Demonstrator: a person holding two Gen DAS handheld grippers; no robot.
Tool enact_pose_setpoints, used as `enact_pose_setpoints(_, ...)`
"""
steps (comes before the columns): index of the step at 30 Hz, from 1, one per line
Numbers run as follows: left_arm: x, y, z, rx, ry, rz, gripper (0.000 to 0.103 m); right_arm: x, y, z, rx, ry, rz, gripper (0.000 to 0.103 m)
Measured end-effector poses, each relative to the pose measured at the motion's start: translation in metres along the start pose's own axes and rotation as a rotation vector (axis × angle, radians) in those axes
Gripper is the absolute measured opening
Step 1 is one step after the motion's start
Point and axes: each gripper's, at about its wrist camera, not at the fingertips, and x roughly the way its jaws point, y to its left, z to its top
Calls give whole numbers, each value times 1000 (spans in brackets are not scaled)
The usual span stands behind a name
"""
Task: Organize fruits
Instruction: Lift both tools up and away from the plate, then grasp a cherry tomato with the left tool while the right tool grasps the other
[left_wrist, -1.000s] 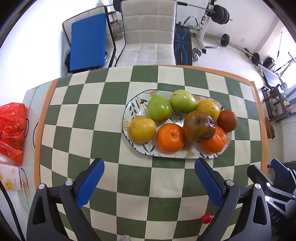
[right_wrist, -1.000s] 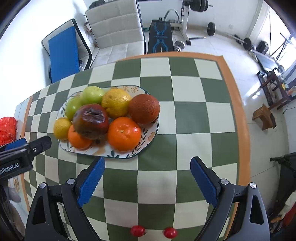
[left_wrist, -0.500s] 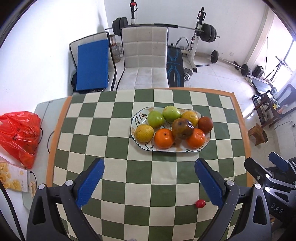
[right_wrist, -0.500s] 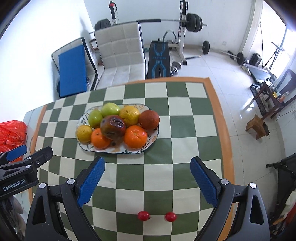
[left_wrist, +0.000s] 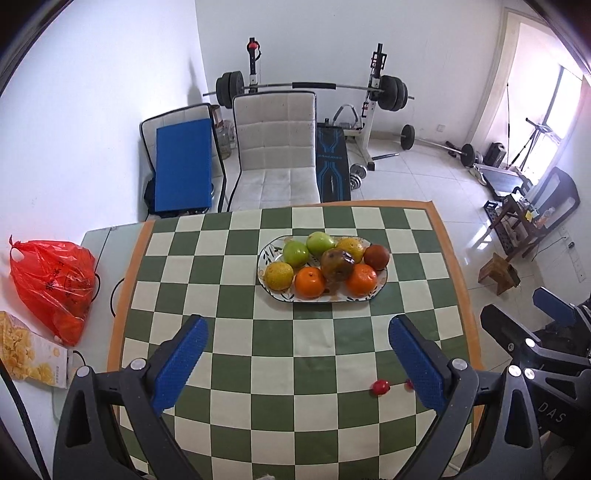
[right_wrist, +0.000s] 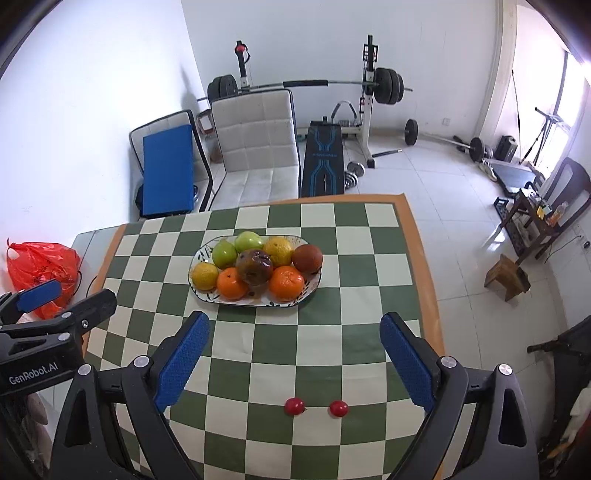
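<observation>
An oval patterned plate (left_wrist: 382, 285) (right_wrist: 314, 284) in the middle of the checkered table holds several fruits: two green pears (left_wrist: 295, 253), yellow citrus (left_wrist: 279, 275), two oranges (right_wrist: 286, 282), a reddish-brown fruit (right_wrist: 307, 257) and a dark bruised fruit (left_wrist: 337, 263) (right_wrist: 254, 266) on top. Two small red cherry tomatoes (right_wrist: 294, 406) (right_wrist: 338, 408) lie near the table's front edge. My left gripper (left_wrist: 295, 336) and right gripper (right_wrist: 293, 332) both hang open and empty, well above the table and short of the plate.
A red plastic bag (left_wrist: 51, 284) and a snack box (left_wrist: 29, 354) lie left of the table. Behind it stand a white chair (left_wrist: 275, 155), a blue-cushioned chair (left_wrist: 183, 168) and a weight bench with barbell (left_wrist: 306, 86). A wooden stool (left_wrist: 498, 272) is on the floor at right.
Both grippers have pulled back and risen away from the plate, so the table and room now show much wider. Fruits have not moved; both grippers stay open.
</observation>
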Motion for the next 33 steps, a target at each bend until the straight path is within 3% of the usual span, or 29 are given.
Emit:
enact_pose_setpoints(8, -24, -9, -9, 13, -54, -3, 100, -45, -2, -11, 0, -59, -1, 96)
enact_pose_setpoints(20, -16, -16, -15, -15, -36, 14, 100, -68, -15, -18, 23, -75, 17, 96)
enact_pose_setpoints(26, 39, -23, -24, -17, 74, 68, 102, -47, -30, -19, 53, -43, 43, 101)
enact_pose_setpoints(33, 144, -40, -59, -1, 347, 89, 102, 72, -74, -65, 135, 234, 91, 100)
